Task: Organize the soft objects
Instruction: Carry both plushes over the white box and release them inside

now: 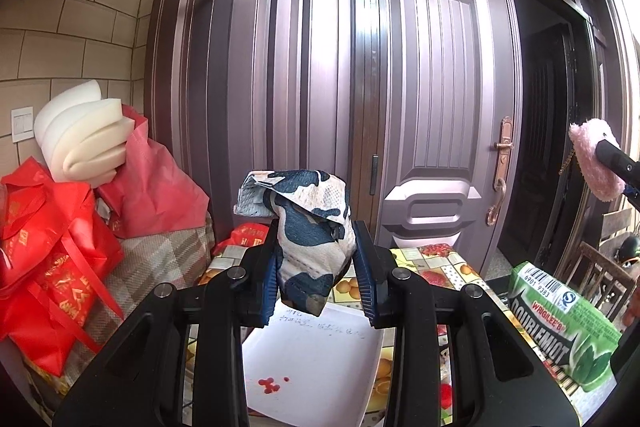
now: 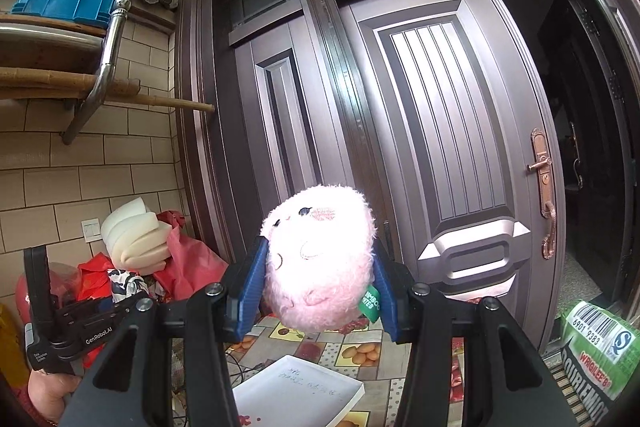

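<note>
My left gripper (image 1: 320, 267) is shut on a crumpled blue-and-white patterned cloth (image 1: 312, 227) and holds it in the air above a white tray (image 1: 312, 367). My right gripper (image 2: 318, 287) is shut on a pink plush toy (image 2: 320, 259) with a green tag, also held above the white tray (image 2: 300, 387). The pink plush toy (image 1: 592, 159) shows at the far right of the left wrist view. The left gripper (image 2: 92, 315) with the cloth (image 2: 124, 285) shows at the lower left of the right wrist view.
The tray lies on a table with a fruit-patterned cover (image 1: 432, 267). A green pillow-like pack (image 1: 568, 327) printed like a gum wrapper sits at the right. Red bags (image 1: 52, 247) and white foam pieces (image 1: 80, 139) are piled at the left. A brown double door (image 1: 432, 107) stands behind.
</note>
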Tool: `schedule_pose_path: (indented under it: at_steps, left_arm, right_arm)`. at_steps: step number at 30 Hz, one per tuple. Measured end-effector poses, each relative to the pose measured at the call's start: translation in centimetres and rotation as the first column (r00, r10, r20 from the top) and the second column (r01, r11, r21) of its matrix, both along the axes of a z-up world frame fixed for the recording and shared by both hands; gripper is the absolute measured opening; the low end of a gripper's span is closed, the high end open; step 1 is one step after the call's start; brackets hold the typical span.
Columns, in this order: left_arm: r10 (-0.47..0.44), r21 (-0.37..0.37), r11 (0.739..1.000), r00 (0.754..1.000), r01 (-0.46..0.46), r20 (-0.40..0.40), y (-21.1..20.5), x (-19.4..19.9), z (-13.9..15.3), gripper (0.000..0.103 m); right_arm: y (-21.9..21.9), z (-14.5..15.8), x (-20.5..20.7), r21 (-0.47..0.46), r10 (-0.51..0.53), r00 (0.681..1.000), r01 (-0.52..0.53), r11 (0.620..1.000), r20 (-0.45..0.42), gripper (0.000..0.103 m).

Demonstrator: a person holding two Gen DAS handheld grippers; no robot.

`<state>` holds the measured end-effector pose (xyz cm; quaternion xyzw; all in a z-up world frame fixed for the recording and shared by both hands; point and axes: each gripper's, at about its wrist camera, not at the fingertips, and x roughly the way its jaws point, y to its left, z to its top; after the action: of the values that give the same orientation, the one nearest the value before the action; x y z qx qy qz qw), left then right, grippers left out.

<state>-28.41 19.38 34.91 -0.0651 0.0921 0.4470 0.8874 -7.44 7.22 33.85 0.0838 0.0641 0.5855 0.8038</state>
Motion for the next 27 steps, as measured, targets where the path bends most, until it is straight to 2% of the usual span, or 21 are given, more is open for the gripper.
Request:
schedule_pose_path:
  at_steps: [15,21,27]
  left_arm:
    - [0.009,-0.062,0.998,1.0,-0.01,-0.014,3.7,1.0,-2.2,0.033]
    - [0.028,-0.117,0.993,0.999,-0.033,-0.042,6.1,1.7,-4.5,0.033]
    - [0.053,-0.193,0.979,0.995,-0.07,-0.09,9.3,2.7,-7.9,0.033]
  right_arm:
    - [5.3,-2.3,-0.2,-0.112,0.064,0.998,-0.066,0.992,-0.014,0.051]
    - [8.8,-4.1,-0.3,-0.186,0.104,0.993,-0.111,0.976,-0.048,0.05]
    - [12.9,-7.2,-0.5,-0.287,0.142,0.984,-0.167,0.943,-0.104,0.05]
